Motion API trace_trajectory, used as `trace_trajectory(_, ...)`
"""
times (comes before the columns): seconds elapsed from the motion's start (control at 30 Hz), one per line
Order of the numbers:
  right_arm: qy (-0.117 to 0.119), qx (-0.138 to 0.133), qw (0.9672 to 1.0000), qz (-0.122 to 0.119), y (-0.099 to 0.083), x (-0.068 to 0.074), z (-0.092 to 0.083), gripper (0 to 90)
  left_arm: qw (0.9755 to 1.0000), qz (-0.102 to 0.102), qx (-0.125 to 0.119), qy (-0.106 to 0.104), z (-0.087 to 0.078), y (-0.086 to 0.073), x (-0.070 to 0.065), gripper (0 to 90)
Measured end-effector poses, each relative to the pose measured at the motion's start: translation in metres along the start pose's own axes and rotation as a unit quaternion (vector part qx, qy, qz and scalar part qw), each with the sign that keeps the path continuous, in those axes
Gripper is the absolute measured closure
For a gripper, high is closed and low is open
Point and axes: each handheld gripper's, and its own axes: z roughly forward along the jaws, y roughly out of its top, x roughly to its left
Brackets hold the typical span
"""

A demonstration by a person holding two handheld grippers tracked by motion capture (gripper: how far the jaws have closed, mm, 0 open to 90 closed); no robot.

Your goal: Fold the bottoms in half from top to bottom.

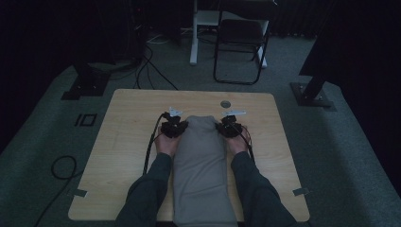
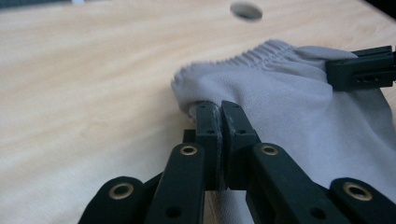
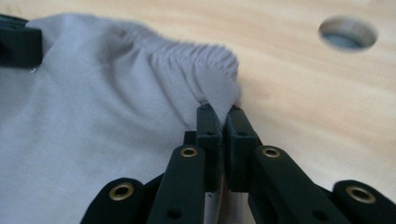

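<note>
In the high view a grey garment [image 1: 202,165] lies lengthwise down the middle of the worktop [image 1: 123,142], its near end hanging over the person's edge and its gathered far end between the two hands. The left tool [image 1: 175,126] sits at the far left corner of that end, the right tool [image 1: 229,126] at the far right corner, each with a cable trailing back along the forearm. A chair [image 1: 239,42] stands on the floor beyond. In the left gripper view the jaws are pressed together on the cloth's corner [image 2: 191,95], just below the ribbed band [image 2: 261,51]; the other tool [image 2: 359,70] shows at the far corner, and a round hole [image 2: 246,11] lies in the wood beyond. In the right gripper view the jaws are likewise closed on a pinch of fabric at the band's end [image 3: 219,88], the cloth puckering into them. The garment looks light, thin and limp: it should sag and drape between the two grips, so holding the thicker elastic band at both corners seems the surest purchase, less likely to slip than plain fabric.
</note>
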Motion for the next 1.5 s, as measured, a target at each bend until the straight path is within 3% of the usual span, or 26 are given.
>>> trace_trajectory(0.17,0.010,-0.050,0.9987,0.003,0.023,-0.003,-0.024,87.3,0.9992,-0.005,-0.040,-0.010,-0.019,0.016,0.002,86.7)
trace_trajectory(0.23,0.016,-0.056,0.9983,-0.003,0.029,-0.003,-0.031,87.3,0.9988,-0.003,-0.047,-0.012,-0.025,0.019,0.001,86.6)
trace_trajectory(0.37,0.027,-0.048,0.9984,-0.015,0.028,0.001,-0.039,87.2,0.9991,0.013,-0.039,-0.014,-0.033,0.015,-0.005,86.5)
trace_trajectory(0.5,0.047,-0.037,0.9981,-0.013,0.015,0.003,-0.045,87.1,0.9988,0.035,-0.027,-0.021,-0.043,0.001,-0.012,86.5)
trace_trajectory(0.6,0.059,-0.026,0.9976,-0.025,0.002,0.007,-0.051,87.1,0.9982,0.051,-0.016,-0.028,-0.052,-0.011,-0.018,86.5)
trace_trajectory(0.73,0.074,-0.013,0.9965,-0.036,-0.016,0.013,-0.060,87.0,0.9974,0.057,-0.007,-0.042,-0.063,-0.027,-0.026,86.4)
trace_trajectory(0.87,0.084,0.002,0.9950,-0.053,-0.033,0.022,-0.067,86.9,0.9969,0.049,0.005,-0.061,-0.072,-0.045,-0.034,86.4)
trace_trajectory(1.0,0.096,0.020,0.9931,-0.065,-0.053,0.031,-0.076,86.8,0.9947,0.060,0.035,-0.076,-0.079,-0.071,-0.047,86.2)
trace_trajectory(1.17,0.114,0.052,0.9889,-0.080,-0.080,0.041,-0.078,86.6,0.9913,0.065,0.079,-0.082,-0.076,-0.102,-0.057,86.1)
trace_trajectory(1.27,0.110,0.072,0.9871,-0.091,-0.092,0.047,-0.073,86.5,0.9897,0.067,0.100,-0.078,-0.067,-0.111,-0.059,86.1)
trace_trajectory(1.37,0.107,0.087,0.9861,-0.093,-0.099,0.048,-0.065,86.0,0.9901,0.060,0.097,-0.081,-0.062,-0.112,-0.057,86.2)
trace_trajectory(1.5,0.108,0.086,0.9865,-0.087,-0.096,0.044,-0.061,85.7,0.9906,0.068,0.092,-0.074,-0.058,-0.110,-0.056,86.1)
